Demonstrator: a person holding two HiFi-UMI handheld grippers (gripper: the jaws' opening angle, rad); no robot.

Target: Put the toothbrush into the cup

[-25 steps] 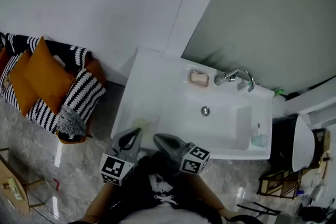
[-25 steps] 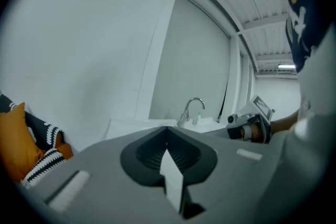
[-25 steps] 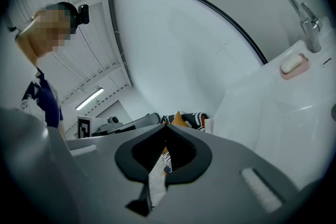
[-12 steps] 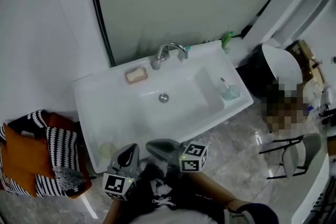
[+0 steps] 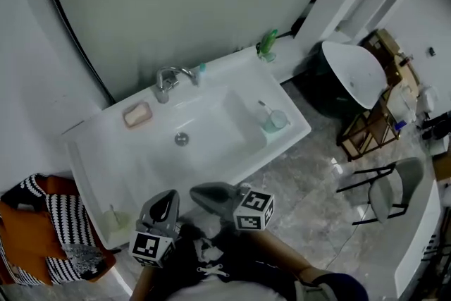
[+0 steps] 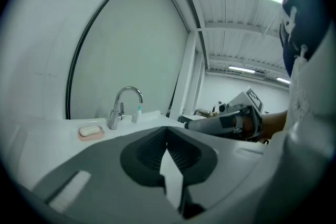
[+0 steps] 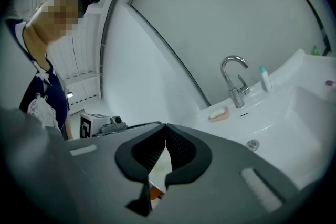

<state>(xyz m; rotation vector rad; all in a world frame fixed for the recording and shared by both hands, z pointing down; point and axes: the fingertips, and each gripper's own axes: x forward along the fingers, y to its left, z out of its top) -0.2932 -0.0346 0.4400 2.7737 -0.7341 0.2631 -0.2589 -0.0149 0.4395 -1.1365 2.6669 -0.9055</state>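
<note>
We are holding the left tongs (image 5: 169, 197) and the right tongs (image 5: 199, 191) fully closed and empty, side by side at the sink's (image 5: 84, 151) near rim. The toothbrush (image 5: 263, 109) seems to be standing at the teal cup (image 5: 276, 122) at two o'clock; whether it is inside we cannot tell. A pale cup (image 5: 113, 220) is sitting at nine o'clock. We should be opening one pair early and pinching the handle mid-length. The faucet (image 5: 168, 80) and the soap dish (image 5: 137, 113) are lining the far edge, and the marble floor (image 5: 310, 187) is gleaming.
</note>
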